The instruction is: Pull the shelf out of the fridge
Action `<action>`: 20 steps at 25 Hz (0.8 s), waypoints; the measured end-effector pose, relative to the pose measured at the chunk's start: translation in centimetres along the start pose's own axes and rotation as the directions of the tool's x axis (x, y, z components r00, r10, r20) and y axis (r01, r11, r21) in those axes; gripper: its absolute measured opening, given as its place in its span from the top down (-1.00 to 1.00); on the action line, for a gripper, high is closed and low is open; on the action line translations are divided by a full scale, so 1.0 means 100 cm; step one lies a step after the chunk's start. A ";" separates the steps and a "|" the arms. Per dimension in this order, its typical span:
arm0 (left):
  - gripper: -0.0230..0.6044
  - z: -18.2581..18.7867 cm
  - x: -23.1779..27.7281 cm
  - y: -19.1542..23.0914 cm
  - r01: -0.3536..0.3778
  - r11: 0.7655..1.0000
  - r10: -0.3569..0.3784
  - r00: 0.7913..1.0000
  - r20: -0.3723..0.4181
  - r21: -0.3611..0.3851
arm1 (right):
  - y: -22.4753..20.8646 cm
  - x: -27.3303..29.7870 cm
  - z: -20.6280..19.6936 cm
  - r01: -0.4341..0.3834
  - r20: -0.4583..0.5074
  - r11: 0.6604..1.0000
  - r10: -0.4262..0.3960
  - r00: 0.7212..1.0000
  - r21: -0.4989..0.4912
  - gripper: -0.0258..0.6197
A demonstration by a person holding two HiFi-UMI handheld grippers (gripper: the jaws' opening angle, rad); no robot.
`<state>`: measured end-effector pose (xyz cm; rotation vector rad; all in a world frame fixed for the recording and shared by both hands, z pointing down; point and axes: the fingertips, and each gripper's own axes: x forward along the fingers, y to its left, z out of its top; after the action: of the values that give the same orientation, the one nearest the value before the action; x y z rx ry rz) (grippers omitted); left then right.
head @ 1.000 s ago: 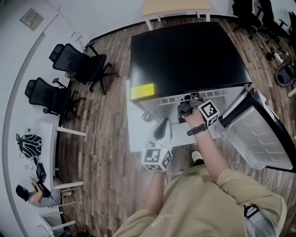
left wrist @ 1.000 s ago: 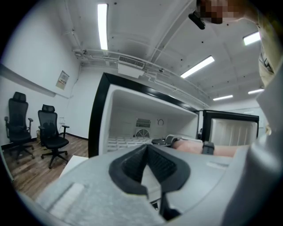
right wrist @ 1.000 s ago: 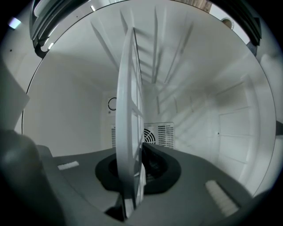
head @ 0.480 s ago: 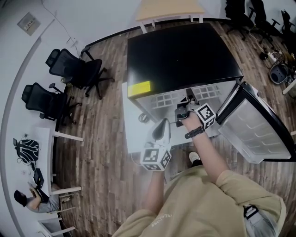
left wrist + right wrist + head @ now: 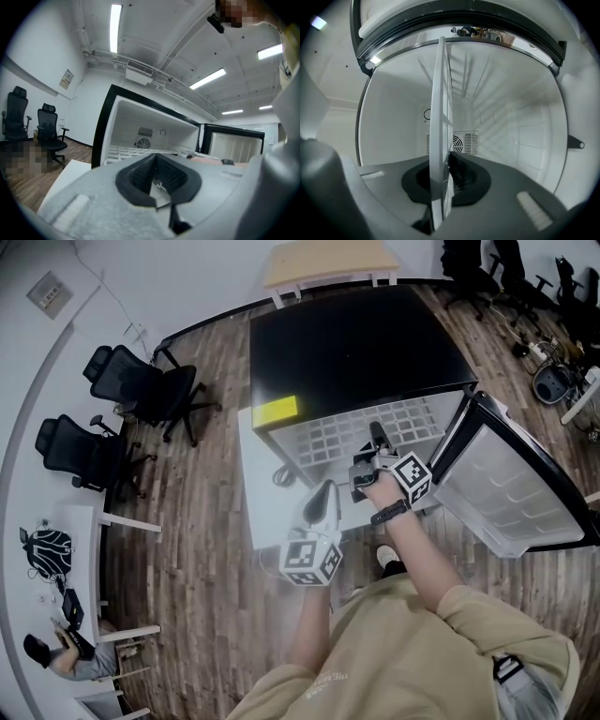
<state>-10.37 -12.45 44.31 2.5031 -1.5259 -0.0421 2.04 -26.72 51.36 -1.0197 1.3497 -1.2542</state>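
The black fridge stands open, and its white grid shelf sticks well out of the front. My right gripper is shut on the shelf's front edge. In the right gripper view the shelf runs edge-on as a white band between the jaws of the right gripper, with the fridge's back vent behind it. My left gripper hangs just left of the shelf's front, shut, and holds nothing. In the left gripper view the left gripper points at the open fridge.
The fridge door hangs wide open at the right. A white low surface lies left of the fridge front. Two black office chairs stand at the far left and a wooden table behind the fridge. A person's legs are below.
The shelf has slid further out of the fridge toward the person, with the right gripper drawing back on it. The left gripper has drifted back a little too.
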 end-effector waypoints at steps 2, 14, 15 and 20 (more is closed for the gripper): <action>0.92 0.002 -0.003 -0.001 0.005 1.000 -0.005 1.000 0.007 -0.015 | 0.002 -0.007 -0.002 0.000 -0.002 1.000 0.000 1.000 -0.004 0.87; 0.92 -0.003 -0.029 -0.014 0.033 0.998 -0.032 0.999 0.017 -0.060 | 0.008 -0.047 -0.006 -0.007 -0.008 1.000 0.007 1.000 0.000 0.87; 0.92 -0.002 -0.032 -0.014 0.034 0.997 -0.033 0.999 0.018 -0.063 | 0.009 -0.050 -0.006 -0.008 -0.006 1.000 0.008 1.000 0.002 0.87; 0.92 -0.003 -0.047 -0.014 0.032 0.997 -0.031 0.999 0.018 -0.064 | 0.009 -0.068 -0.007 0.000 -0.003 1.000 0.000 1.000 -0.008 0.87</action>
<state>-11.24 -7.65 43.92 2.4823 -1.4675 -0.1162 2.47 -19.86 51.19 -1.0235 1.3582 -1.2515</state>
